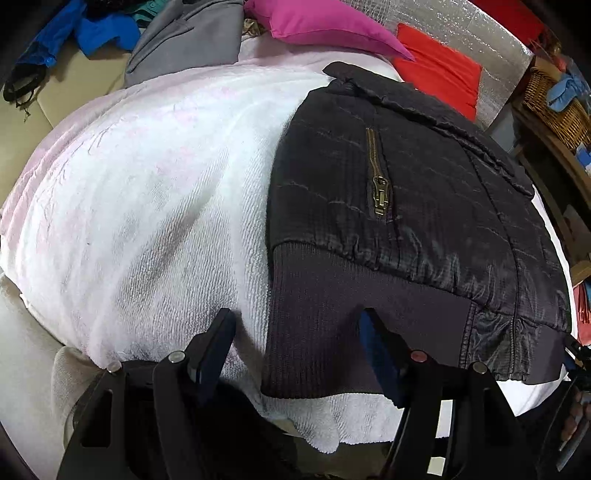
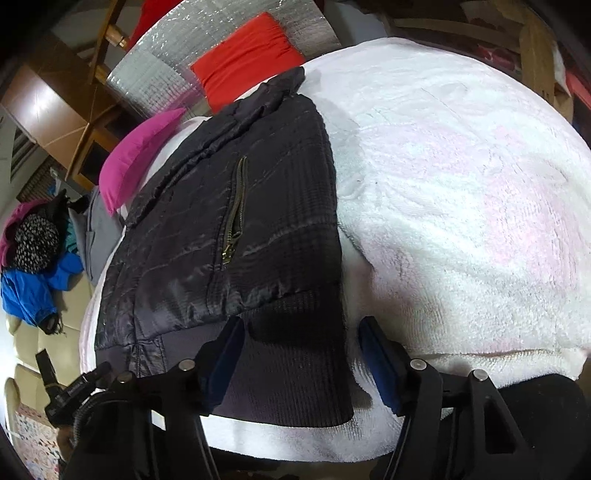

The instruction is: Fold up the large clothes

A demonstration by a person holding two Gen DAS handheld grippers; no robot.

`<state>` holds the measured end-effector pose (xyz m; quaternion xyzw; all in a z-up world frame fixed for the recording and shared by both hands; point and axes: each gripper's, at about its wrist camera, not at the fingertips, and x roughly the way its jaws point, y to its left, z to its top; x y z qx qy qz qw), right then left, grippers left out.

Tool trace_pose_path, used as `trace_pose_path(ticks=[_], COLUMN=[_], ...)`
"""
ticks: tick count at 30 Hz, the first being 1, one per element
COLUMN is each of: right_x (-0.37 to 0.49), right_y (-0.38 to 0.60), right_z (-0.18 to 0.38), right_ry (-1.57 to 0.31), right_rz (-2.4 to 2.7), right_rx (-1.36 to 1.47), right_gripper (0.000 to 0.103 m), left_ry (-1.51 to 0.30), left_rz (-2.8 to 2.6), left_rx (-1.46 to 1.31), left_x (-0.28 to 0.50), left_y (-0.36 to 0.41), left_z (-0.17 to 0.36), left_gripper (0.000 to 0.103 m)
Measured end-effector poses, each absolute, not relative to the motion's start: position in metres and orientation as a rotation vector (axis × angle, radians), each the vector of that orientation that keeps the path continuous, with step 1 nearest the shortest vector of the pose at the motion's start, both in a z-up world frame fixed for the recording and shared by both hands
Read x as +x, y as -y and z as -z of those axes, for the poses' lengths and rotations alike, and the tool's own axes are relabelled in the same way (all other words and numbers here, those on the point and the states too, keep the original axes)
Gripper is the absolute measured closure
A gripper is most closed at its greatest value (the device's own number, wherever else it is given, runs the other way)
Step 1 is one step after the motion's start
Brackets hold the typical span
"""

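A black quilted jacket (image 1: 424, 206) with a brass pocket zipper (image 1: 378, 181) and ribbed hem lies folded on a white fluffy blanket (image 1: 147, 206). My left gripper (image 1: 295, 317) is open, jaws spread over the jacket's left hem corner, just above it. In the right wrist view the jacket (image 2: 221, 229) lies left of centre on the blanket (image 2: 461, 206). My right gripper (image 2: 301, 325) is open, jaws straddling the jacket's right hem corner. Neither gripper holds anything.
A magenta pillow (image 1: 325, 22) and a red pillow (image 1: 439, 70) lie behind the jacket by silver foil. Grey and blue clothes (image 1: 92, 33) lie at far left on a beige sofa. A wicker basket (image 1: 557, 107) and wooden furniture stand at right.
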<state>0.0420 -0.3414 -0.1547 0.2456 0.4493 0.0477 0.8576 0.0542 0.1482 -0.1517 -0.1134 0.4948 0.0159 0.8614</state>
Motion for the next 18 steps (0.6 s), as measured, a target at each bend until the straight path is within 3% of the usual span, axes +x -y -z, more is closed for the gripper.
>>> trace_pose_path(ticks=[2,4,6,9,18], right_x=[0.042,0.042,0.042,0.038,0.041], right_y=[0.34,0.342,0.342,0.338,0.352], right_z=[0.155,0.154,0.149,0.139,0.156], right_ry=[-0.951,-0.956,-0.952,-0.933,-0.942], right_rz=[-0.079,-0.075,-0.103,-0.118,-0.14], right_rx=[0.482,0.472,0.489,0.478,0.594], right_gripper=[0.058,0.078,0.094,0.094,0.079], left_ry=[-1.034,-1.034,-1.034,-1.026,-1.006], left_rz=[-0.037,-0.029,-0.035,-0.042,-0.018], left_rx=[-0.219,-0.201,-0.181,-0.207,-0.276], left_x=[0.054,0.053,0.054,0.052,0.048], left_y=[-0.144,-0.141,-0.138,-0.145,-0.157], left_z=[0.15,0.149,0.148,0.143,0.133], left_gripper=[0.035,0.054,0.065,0.08,0.075])
